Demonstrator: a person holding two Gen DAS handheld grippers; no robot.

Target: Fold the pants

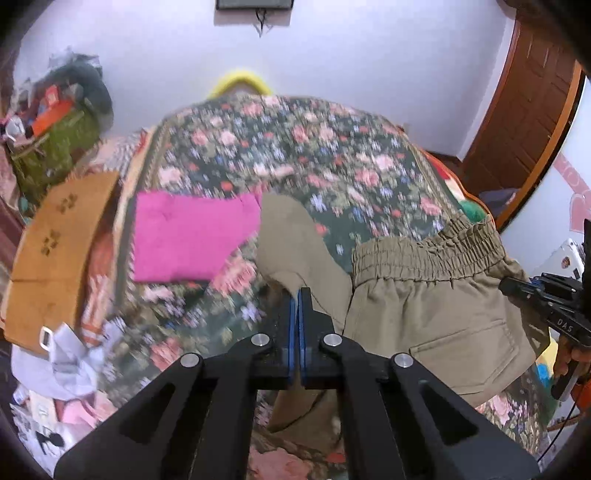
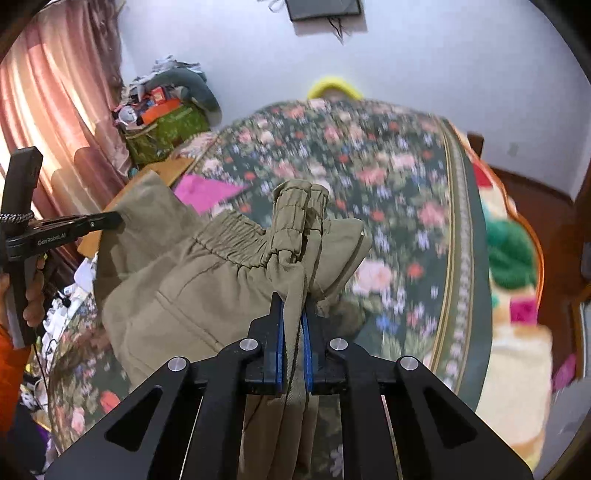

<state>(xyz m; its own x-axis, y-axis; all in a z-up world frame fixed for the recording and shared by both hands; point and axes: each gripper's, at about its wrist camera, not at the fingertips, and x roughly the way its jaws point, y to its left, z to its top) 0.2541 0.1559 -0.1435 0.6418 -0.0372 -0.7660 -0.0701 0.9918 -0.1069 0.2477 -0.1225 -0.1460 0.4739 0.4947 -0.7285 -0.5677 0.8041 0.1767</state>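
Floral bed [image 1: 295, 155] below, khaki pants [image 1: 424, 314] held aloft, left tongs [image 1: 300, 295] and right tongs [image 2: 293, 306] both clamping fabric; mid-fold, next lay flat.

khaki pants [image 2: 192, 280] with gathered elastic waistband, held bunched above the bed.

- The left wrist view looks forward along the left tool [image 1: 300, 295], down over the bed [image 1: 295, 147] toward the wall at 12 o'clock; the right tool [image 1: 517, 290] enters at 3 o'clock.
- The right wrist view faces likewise, close above the bed; the left tool [image 2: 110, 221] shows at 9 o'clock.
- Both share the khaki pants [image 1: 424, 302], pink cloth [image 1: 192, 236] and wall frame [image 1: 255, 4].
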